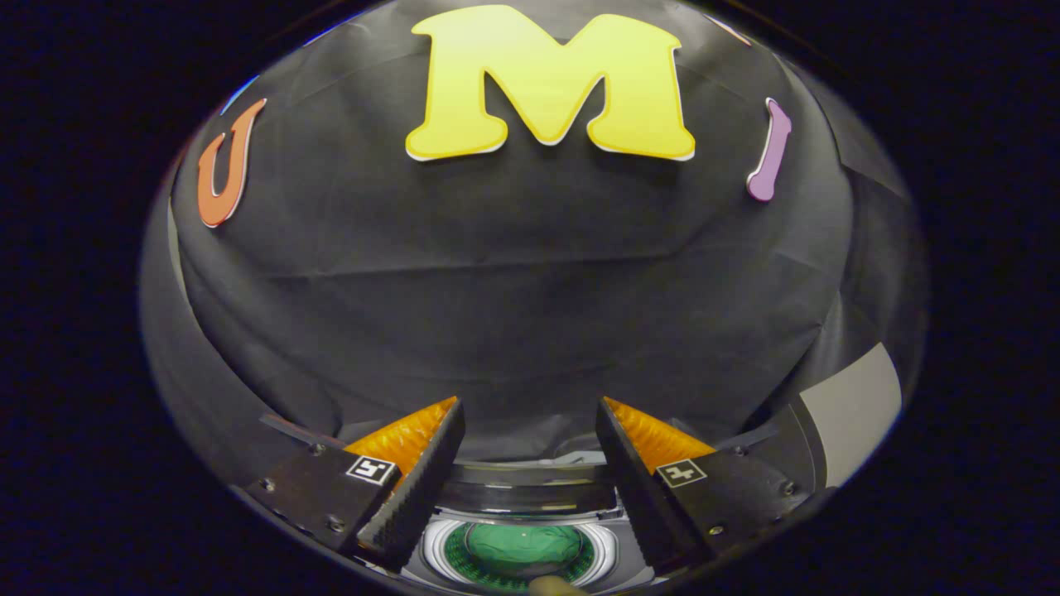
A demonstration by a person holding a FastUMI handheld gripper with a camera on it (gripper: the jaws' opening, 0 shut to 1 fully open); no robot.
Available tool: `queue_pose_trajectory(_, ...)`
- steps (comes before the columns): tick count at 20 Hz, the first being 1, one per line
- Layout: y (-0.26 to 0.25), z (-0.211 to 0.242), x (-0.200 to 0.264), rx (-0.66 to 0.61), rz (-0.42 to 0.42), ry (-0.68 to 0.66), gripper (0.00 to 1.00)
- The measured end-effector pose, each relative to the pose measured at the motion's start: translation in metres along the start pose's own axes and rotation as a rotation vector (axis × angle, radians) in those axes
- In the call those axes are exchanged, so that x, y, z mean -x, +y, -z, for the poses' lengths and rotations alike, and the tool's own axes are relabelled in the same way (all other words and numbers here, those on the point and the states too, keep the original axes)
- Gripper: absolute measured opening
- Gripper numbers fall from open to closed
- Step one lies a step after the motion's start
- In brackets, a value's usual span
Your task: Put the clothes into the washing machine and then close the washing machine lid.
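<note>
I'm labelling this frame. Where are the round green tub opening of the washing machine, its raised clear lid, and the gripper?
Round green tub opening (520, 548), gripper view: its green middle.
Raised clear lid (530, 484), gripper view: curved front edge.
Gripper (530, 414), gripper view: gap midway between open fingertips.

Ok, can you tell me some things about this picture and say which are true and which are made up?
1. The gripper has its fingers spread apart with nothing between them. True.
2. The washing machine sits high above the fingers. False: it is below and between them.
3. Something green shows in the machine's round opening. True.
4. The fingers are squeezing a shirt. False: they hold nothing.
5. A black cloth wall hangs beyond the fingers. True.
</note>
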State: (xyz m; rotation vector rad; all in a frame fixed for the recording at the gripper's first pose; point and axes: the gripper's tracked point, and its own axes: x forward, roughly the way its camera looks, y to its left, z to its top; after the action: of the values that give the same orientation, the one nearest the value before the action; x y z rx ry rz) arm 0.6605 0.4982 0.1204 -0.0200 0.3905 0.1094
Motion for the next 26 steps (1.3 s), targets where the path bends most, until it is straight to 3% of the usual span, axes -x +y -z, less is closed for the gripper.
queue_pose_trajectory(11, 0.0, 0.024, 0.038, 0.025, -0.019, -0.113, 0.99)
queue_pose_trajectory(26, 0.001, 0.086, 0.087, 0.058, -0.078, -0.044, 0.99)
